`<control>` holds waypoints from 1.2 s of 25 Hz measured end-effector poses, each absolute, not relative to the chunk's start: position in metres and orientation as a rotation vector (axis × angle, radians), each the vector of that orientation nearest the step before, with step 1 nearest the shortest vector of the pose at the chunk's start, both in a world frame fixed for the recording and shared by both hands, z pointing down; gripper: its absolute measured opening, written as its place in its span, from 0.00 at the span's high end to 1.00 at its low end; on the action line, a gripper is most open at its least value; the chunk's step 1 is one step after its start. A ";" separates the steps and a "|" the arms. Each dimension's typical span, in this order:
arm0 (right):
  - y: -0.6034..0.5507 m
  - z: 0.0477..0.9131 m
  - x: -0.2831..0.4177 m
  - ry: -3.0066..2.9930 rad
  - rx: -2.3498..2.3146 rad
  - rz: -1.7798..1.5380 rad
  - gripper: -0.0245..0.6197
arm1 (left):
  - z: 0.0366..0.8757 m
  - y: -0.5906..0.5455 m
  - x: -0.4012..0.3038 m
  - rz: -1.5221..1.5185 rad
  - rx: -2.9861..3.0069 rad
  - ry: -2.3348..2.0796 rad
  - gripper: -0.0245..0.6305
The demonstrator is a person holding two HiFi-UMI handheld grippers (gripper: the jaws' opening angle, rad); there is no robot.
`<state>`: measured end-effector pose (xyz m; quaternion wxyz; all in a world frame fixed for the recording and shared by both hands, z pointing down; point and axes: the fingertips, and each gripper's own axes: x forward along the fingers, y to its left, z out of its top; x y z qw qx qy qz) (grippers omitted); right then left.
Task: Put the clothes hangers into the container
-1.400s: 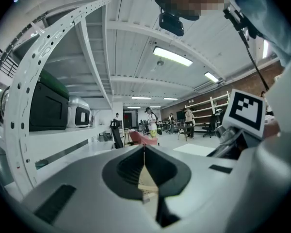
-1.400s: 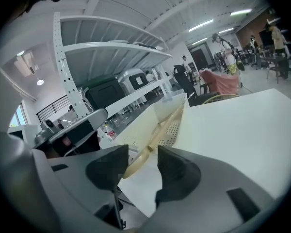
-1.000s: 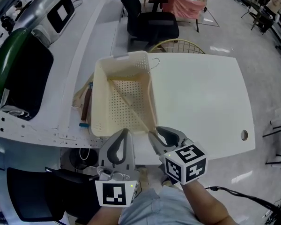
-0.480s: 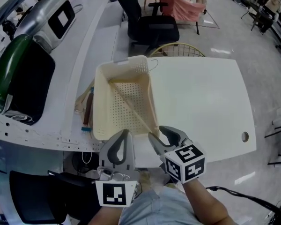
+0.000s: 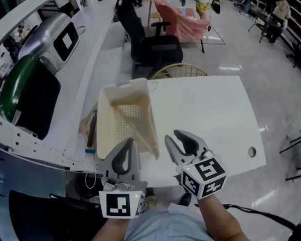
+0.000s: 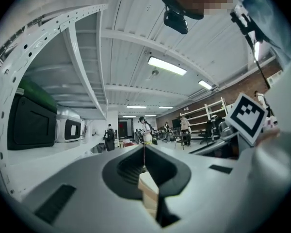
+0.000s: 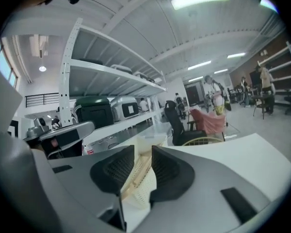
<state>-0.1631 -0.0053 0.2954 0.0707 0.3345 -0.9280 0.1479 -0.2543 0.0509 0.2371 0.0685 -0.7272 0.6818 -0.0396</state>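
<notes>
No legible txt, labels, brands, nos. or signs in any view.

Cream perforated container [image 5: 103,129], upright at the white table's [image 5: 205,114] left edge. One wooden clothes hanger [image 5: 132,126] lies diagonally inside, with its wire hook [image 5: 153,86] over the far corner.

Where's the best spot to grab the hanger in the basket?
Probably the hanger's long bar, from straight above. It runs slantwise across the basket, away from the walls at its middle, with room either side. The hook is thin and sits at the far corner.
</notes>
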 end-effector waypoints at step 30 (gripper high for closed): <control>-0.033 0.230 -0.115 -2.841 1.325 -0.020 0.95 | 0.203 0.004 -0.243 -0.061 -2.186 1.973 0.94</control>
